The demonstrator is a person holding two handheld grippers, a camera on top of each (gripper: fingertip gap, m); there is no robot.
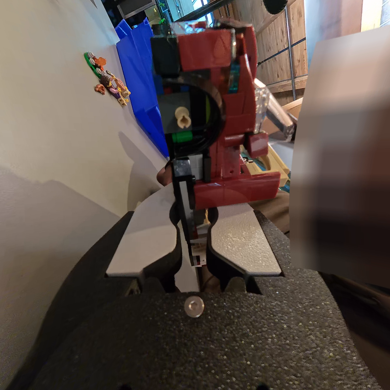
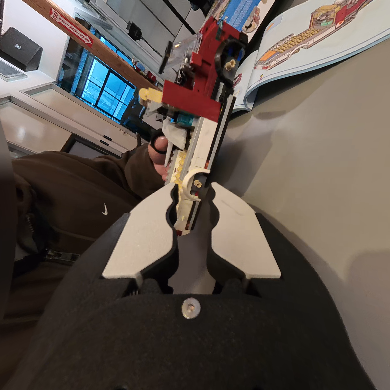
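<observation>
**Brick model caught end-on between two grippers**

Where the left wrist view looks along its fingers, the dark red brick model (image 1: 213, 118) runs straight up the middle of the frame, its long axis in line with the left gripper (image 1: 193, 213); the jaws are pinched on the model's near end, a thin black and grey edge, with both pads pressed to it. In the right wrist view the same model slants from lower centre to upper right, and the right gripper (image 2: 193, 190) has its pale end between its fingers; the left pad (image 2: 168, 202) touches it, while a dark gap shows before the right pad, so these jaws stand spread about it rather than clamped. A person's thumb (image 2: 157, 147) lies against the model at mid-left. An open instruction booklet (image 2: 316, 42) lies upper right on the grey table (image 2: 316, 190), which has bare room at right; small toy figures (image 1: 111, 84) and a blue bin (image 1: 137, 84) sit upper left, well apart.
</observation>
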